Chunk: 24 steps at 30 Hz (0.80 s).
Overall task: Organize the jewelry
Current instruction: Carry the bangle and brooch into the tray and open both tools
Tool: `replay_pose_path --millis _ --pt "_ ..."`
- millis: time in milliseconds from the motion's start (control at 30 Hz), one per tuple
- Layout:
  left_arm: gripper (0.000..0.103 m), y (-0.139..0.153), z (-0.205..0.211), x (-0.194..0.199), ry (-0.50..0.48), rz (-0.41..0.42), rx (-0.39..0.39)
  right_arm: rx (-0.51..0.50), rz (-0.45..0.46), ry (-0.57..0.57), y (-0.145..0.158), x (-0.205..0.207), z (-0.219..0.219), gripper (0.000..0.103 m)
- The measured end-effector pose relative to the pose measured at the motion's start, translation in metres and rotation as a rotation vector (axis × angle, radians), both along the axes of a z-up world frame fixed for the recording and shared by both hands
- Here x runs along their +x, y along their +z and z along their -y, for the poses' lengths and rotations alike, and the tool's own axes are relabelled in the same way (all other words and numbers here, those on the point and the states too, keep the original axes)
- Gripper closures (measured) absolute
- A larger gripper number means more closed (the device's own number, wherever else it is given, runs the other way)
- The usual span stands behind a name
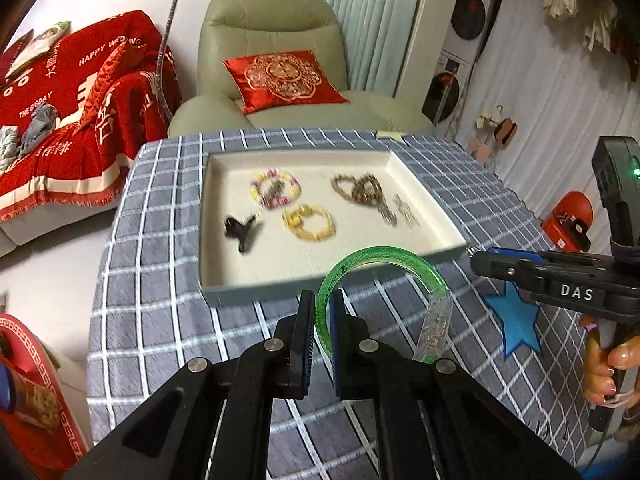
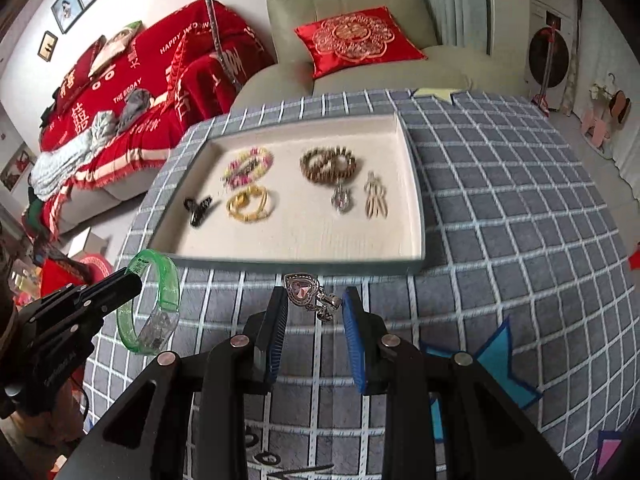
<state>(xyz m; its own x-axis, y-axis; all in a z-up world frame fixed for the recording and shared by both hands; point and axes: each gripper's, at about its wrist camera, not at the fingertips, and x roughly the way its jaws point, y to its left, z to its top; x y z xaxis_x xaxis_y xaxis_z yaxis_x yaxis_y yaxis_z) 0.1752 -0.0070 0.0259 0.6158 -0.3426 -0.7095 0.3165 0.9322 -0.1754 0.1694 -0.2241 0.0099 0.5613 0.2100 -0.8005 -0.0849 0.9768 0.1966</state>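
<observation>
While most pieces sit in tray [image 2: 416, 200] already: left hand-held gripper [image 1: 323, 320] clamped on green bangle [image 1: 384, 264], right hand-held gripper [image 2: 316, 308] pinching heart pendant [image 2: 302, 289], both short of tray over bench [image 2: 520, 208].

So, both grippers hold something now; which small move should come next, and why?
Probably carry the green bangle forward over the tray and lower it onto the bare front area. The left gripper holds it short of the tray's near wall.
</observation>
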Motion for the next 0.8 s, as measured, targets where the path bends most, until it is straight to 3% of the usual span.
replay_pose_path --millis 300,800 --pt "0.08 0.008 0.002 0.04 0.027 0.03 0.021 0.024 0.007 -0.024 0.012 0.036 0.003 0.072" --pt "0.08 -0.017 0.018 0.095 0.013 -0.02 0.113 0.006 -0.048 -0.05 -0.012 0.097 0.004 0.072"
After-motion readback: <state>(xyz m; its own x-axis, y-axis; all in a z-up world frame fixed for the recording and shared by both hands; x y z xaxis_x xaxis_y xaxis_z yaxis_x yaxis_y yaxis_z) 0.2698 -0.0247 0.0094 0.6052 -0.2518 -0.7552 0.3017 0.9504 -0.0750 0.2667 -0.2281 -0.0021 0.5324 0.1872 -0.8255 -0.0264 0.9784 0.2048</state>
